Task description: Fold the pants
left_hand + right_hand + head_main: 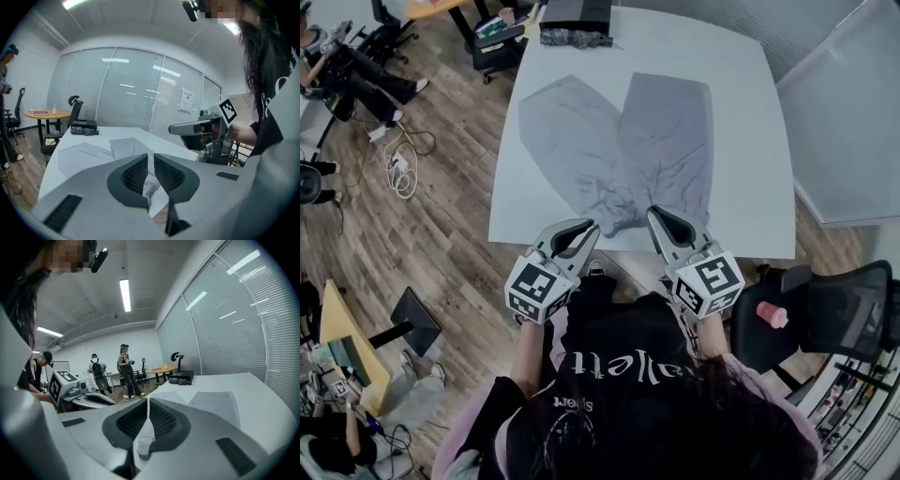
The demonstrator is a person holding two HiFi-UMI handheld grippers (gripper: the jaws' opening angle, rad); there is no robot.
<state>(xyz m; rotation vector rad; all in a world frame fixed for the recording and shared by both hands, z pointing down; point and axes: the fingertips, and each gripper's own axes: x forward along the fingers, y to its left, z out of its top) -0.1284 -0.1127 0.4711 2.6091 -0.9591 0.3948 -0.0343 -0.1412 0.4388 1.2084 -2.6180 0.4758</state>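
Grey pants [666, 131] lie spread on the white table [750, 141], legs pointing away and fanned apart, waist bunched at the near edge. My left gripper [584, 229] is shut on the waist's left part, and a strip of pale fabric [151, 183] shows pinched between its jaws. A little to the right, my right gripper [657, 215] is shut on the waist too, with cloth [144, 430] caught between its jaws. Both hold the waist just off the table's near edge. In the left gripper view the right gripper [187, 127] shows beside it.
A black box [575, 14] and a dark bundle [574, 37] sit at the table's far edge. An office chair [825, 309] with a pink object [772, 314] stands at my right, by a glass partition. Other people and a round table [161, 369] are across the room.
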